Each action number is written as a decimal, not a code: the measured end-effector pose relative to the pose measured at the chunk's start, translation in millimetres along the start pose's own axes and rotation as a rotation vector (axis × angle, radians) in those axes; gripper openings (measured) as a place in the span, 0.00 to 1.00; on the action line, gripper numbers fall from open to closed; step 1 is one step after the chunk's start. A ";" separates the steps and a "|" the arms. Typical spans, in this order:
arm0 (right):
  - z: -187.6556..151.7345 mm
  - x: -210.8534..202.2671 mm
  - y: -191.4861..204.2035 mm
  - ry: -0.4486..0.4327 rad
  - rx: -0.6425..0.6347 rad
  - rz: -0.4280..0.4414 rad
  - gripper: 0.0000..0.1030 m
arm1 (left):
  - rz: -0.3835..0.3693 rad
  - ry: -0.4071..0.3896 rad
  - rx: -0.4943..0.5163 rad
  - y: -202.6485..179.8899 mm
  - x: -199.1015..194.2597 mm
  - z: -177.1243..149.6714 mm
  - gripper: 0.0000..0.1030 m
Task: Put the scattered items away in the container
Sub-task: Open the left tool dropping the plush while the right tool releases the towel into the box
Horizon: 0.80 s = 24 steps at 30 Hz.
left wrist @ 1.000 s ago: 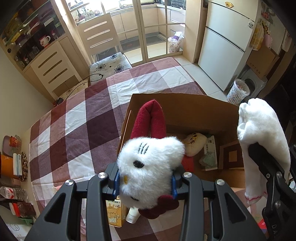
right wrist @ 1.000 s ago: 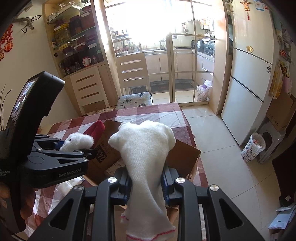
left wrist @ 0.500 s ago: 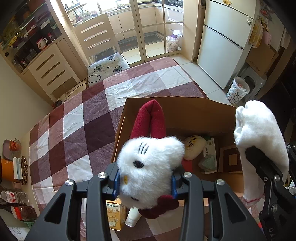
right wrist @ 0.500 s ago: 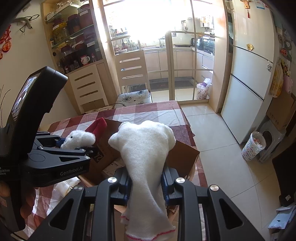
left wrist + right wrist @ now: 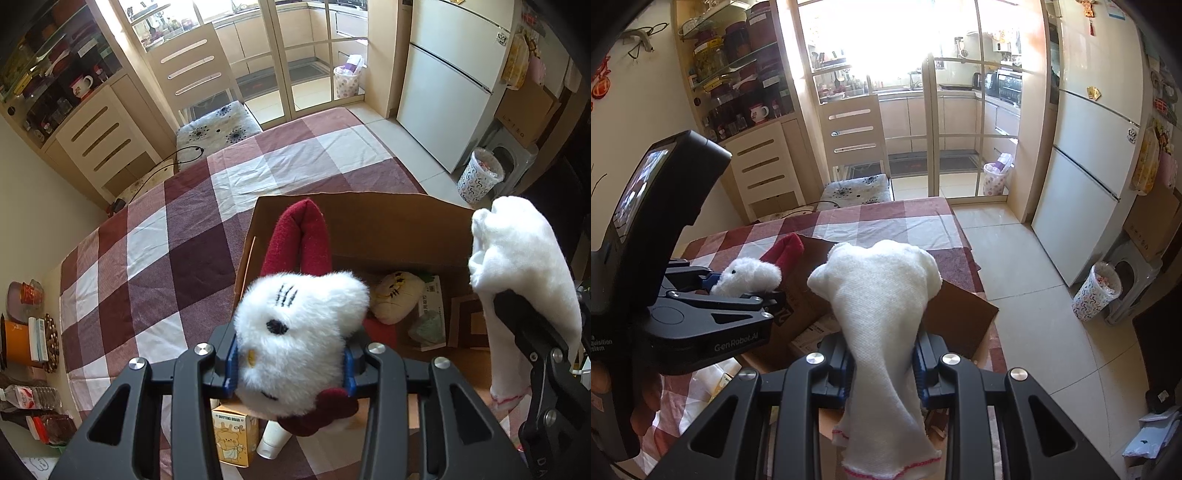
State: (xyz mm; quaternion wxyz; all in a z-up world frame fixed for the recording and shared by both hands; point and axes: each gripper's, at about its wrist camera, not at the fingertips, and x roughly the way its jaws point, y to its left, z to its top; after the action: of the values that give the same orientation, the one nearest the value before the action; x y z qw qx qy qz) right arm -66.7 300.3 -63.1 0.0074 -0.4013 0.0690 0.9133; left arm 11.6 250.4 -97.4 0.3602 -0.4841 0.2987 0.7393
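Note:
A white plush cat toy (image 5: 295, 332) with a dark red body sits between the blue pads of my left gripper (image 5: 290, 365), held over the near left corner of the open cardboard box (image 5: 369, 221). The jaws are opening, though the pads still touch the plush. My right gripper (image 5: 882, 365) is shut on a white cloth (image 5: 882, 295) with a pink hem, which hangs over the box (image 5: 960, 314). From the left wrist view the cloth (image 5: 528, 266) shows at the right. The right wrist view shows the plush (image 5: 750, 275) in the left gripper (image 5: 738, 291).
Inside the box lie a yellow plush (image 5: 397, 295) and paper packets (image 5: 430, 314). On the checked tablecloth (image 5: 166, 229) below my left gripper are a yellow carton (image 5: 234, 435) and a white tube (image 5: 271, 439). Bottles (image 5: 29, 398) line the left edge. A chair (image 5: 207, 74) stands beyond the table.
The box has slid slightly lower in the left wrist view. Both hands stay nearly still and both items remain in the grippers.

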 end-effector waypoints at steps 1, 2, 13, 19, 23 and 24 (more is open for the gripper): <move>1.1 2.3 1.0 0.012 -0.004 0.002 0.29 | -0.007 0.001 0.004 -0.2 0.9 1.2 0.52; 2.2 3.9 1.7 0.018 0.003 0.008 0.41 | -0.012 -0.002 0.012 -0.6 1.1 1.8 0.68; 3.9 -13.3 -1.1 -0.049 0.044 -0.015 0.76 | 0.016 -0.044 0.011 4.8 -5.5 -3.1 0.91; 2.3 -22.5 1.3 -0.057 0.041 -0.003 0.76 | 0.028 -0.060 -0.003 7.4 -17.7 -9.9 0.91; -0.8 -30.4 2.8 -0.062 0.041 0.008 0.76 | 0.037 -0.070 -0.009 7.7 -28.3 -18.4 0.91; -1.6 -32.5 3.6 -0.063 0.040 0.009 0.76 | 0.038 -0.072 -0.009 7.8 -30.6 -20.0 0.91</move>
State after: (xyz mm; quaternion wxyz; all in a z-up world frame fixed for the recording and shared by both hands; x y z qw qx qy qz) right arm -43.8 297.9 -39.9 0.0138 -0.3720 0.0887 0.9239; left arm 23.6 222.7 -75.3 0.3544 -0.4531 0.2912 0.7644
